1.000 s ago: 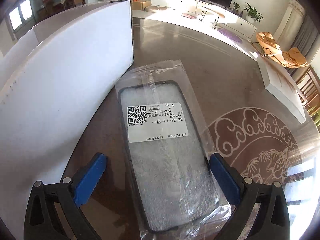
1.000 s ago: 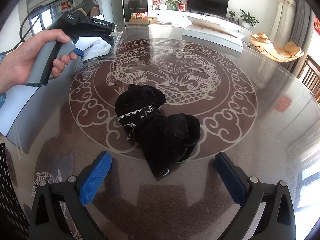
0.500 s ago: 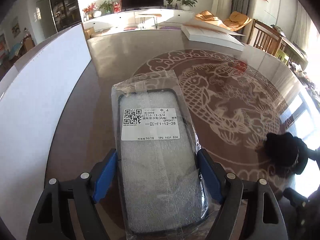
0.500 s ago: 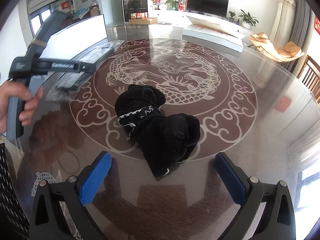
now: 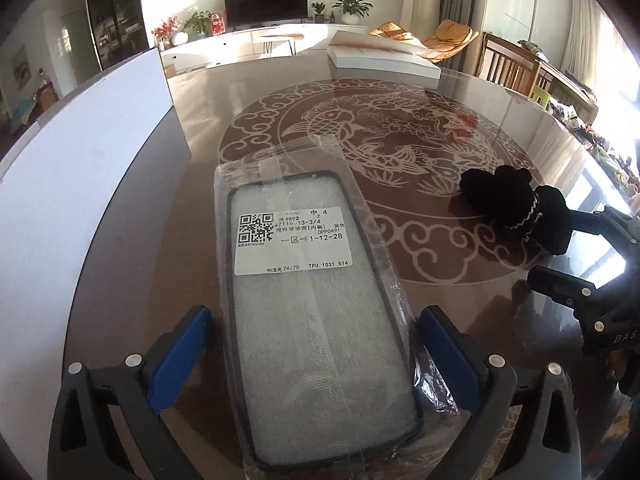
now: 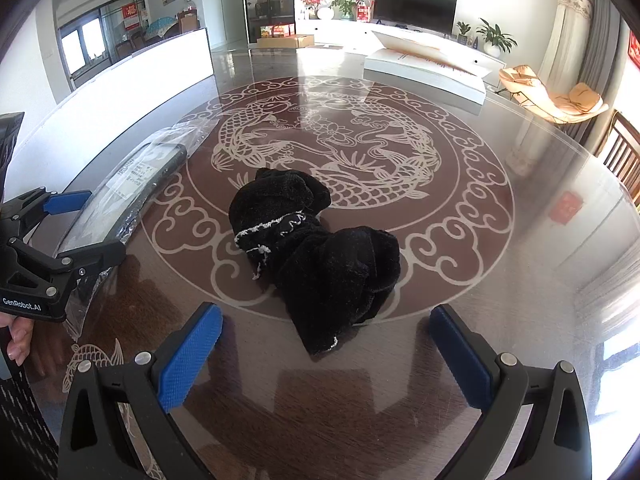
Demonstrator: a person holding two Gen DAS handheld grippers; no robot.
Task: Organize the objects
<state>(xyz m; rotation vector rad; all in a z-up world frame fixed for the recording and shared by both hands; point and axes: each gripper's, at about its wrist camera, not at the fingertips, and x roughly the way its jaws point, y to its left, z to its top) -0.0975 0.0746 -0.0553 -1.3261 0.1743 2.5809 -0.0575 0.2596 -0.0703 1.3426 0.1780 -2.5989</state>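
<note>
Glossy brown table [image 6: 520, 240] with carp medallion, sunlit living room behind
</note>
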